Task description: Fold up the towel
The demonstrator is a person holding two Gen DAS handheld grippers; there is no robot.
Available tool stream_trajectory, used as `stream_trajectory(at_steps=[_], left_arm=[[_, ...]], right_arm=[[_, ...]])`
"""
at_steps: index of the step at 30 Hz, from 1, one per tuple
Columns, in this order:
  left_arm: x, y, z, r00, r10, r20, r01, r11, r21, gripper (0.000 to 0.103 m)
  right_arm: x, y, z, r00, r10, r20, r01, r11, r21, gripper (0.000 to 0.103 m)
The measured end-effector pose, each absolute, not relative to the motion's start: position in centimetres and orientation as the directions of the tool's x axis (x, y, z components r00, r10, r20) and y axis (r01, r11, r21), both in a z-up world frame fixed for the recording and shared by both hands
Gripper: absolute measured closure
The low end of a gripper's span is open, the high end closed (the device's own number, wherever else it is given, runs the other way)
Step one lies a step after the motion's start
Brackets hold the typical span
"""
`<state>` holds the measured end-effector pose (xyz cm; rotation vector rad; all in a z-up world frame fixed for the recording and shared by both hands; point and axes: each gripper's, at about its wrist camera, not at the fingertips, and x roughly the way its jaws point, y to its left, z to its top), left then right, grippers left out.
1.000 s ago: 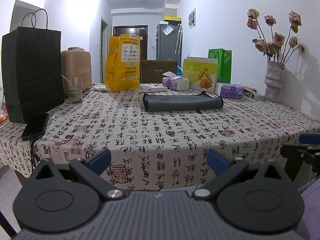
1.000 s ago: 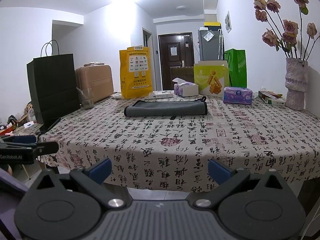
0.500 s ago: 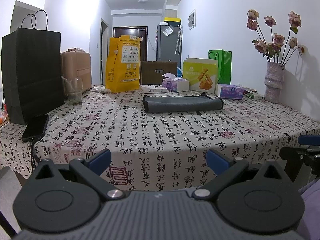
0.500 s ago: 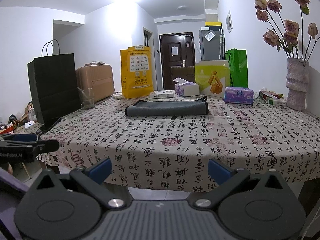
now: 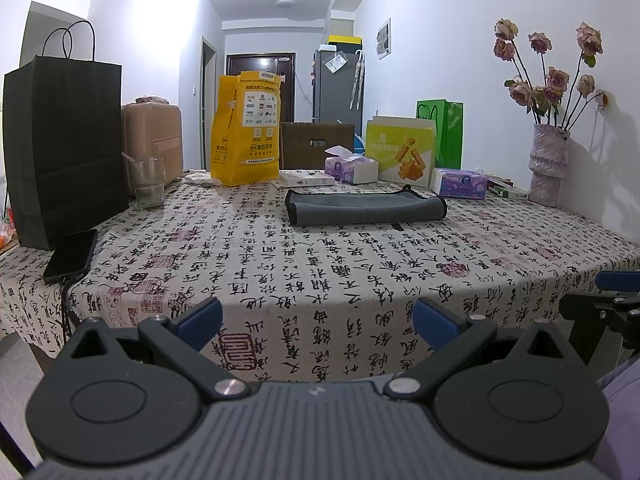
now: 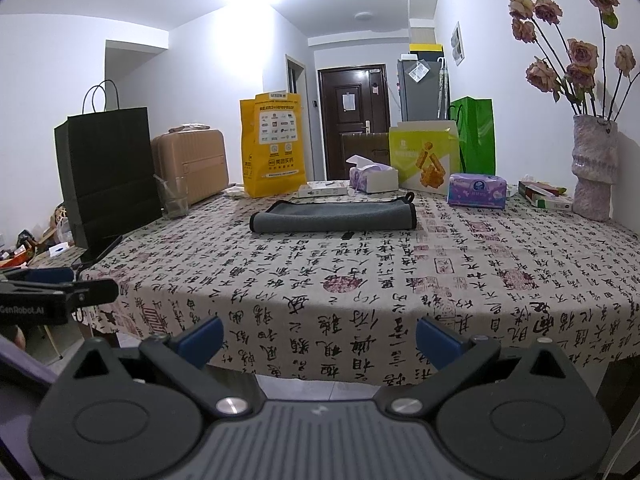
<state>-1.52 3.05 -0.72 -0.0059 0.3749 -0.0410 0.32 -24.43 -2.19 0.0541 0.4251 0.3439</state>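
Note:
A grey towel (image 5: 366, 209) with black trim lies folded flat on the far middle of the table; it also shows in the right wrist view (image 6: 334, 216). My left gripper (image 5: 316, 318) is open and empty, held before the table's near edge, far from the towel. My right gripper (image 6: 318, 336) is open and empty, also before the near edge. The right gripper's tip shows at the right of the left wrist view (image 5: 616, 280). The left gripper's tip shows at the left of the right wrist view (image 6: 60, 286).
The table (image 5: 320, 272) has a calligraphy-print cloth. A black paper bag (image 5: 64, 140), a phone (image 5: 72, 256) and a glass (image 5: 149, 184) stand left. A yellow bag (image 5: 248, 128), tissue boxes (image 5: 460, 184), a snack box (image 5: 402, 154) and a flower vase (image 5: 548, 164) line the back and right.
Both grippers have shifted only slightly; the view of the table has barely changed. The towel has not moved.

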Motion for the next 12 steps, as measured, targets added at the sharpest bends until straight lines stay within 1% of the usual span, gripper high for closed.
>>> stream_trajectory(at_steps=[12], left_arm=[[-1.29, 2.99, -0.98, 0.921, -0.057, -0.385, 0.054, 0.998, -0.017, 0.0]], right_arm=[[0.23, -24.29, -2.42, 0.851, 0.343, -0.399, -0.318, 0.939, 0.129, 0.0]])
